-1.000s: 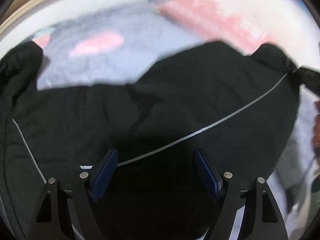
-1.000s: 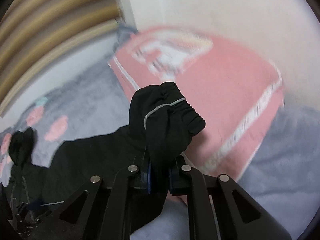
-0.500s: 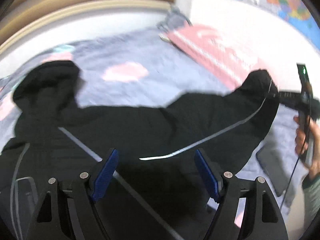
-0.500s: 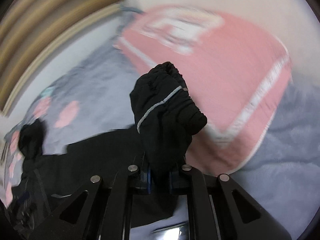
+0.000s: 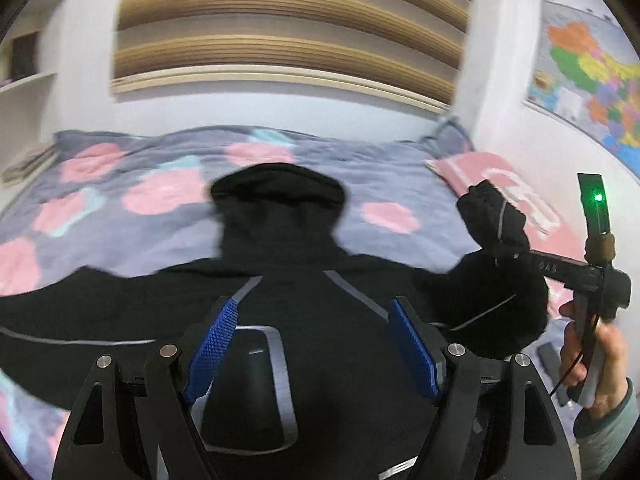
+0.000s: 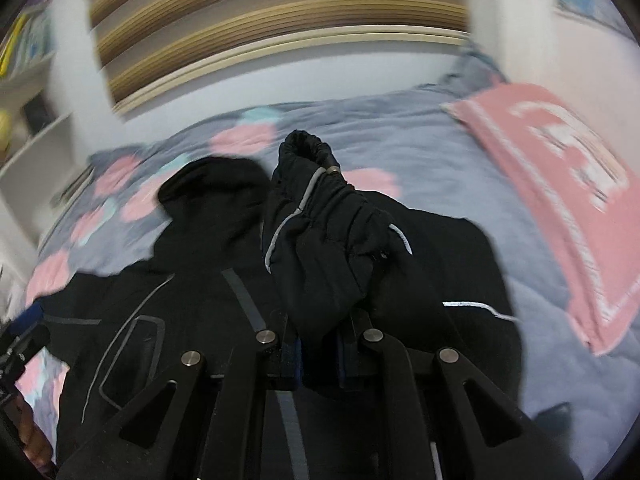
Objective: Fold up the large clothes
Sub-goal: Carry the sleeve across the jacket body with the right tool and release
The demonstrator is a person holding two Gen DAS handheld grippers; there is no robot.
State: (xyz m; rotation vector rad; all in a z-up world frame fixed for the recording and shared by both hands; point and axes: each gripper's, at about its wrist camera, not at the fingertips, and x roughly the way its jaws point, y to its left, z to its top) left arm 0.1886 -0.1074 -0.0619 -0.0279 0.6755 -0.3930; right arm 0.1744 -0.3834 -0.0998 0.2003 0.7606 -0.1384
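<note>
On the bed, the black jacket (image 5: 288, 292) lies spread flat over the grey bedspread (image 5: 168, 168) with pink blobs, hood (image 5: 278, 188) pointing to the far side toward the slatted headboard (image 5: 288, 36). Left sleeve runs out flat to the left edge of the left wrist view. Right sleeve cuff (image 6: 316, 216) is lifted off the bedspread, bunched.

Right gripper (image 6: 318, 356): jaws pressed together, pinching the cuff fabric between the pads; cuff stands up above the fingers, elastic end (image 6: 306, 146) on top. In the left wrist view the same gripper (image 5: 504, 250) sits at the right, above the jacket's right shoulder area, the person's hand (image 5: 588, 356) on its handle.

Left gripper (image 5: 312, 356): jaws spread wide, blue pads (image 5: 212, 356) bare, nothing between them, over the near part of the jacket body. Cannot tell whether it touches the cloth.

Edges: pink pillow (image 6: 560, 192) lies at the right, just beside the jacket's right edge. Bare bedspread shows far of the hood and on both sides of it. White wall (image 5: 508, 92) with a map (image 5: 588, 72) bounds the right side; white shelves (image 5: 28, 92) at far left.
</note>
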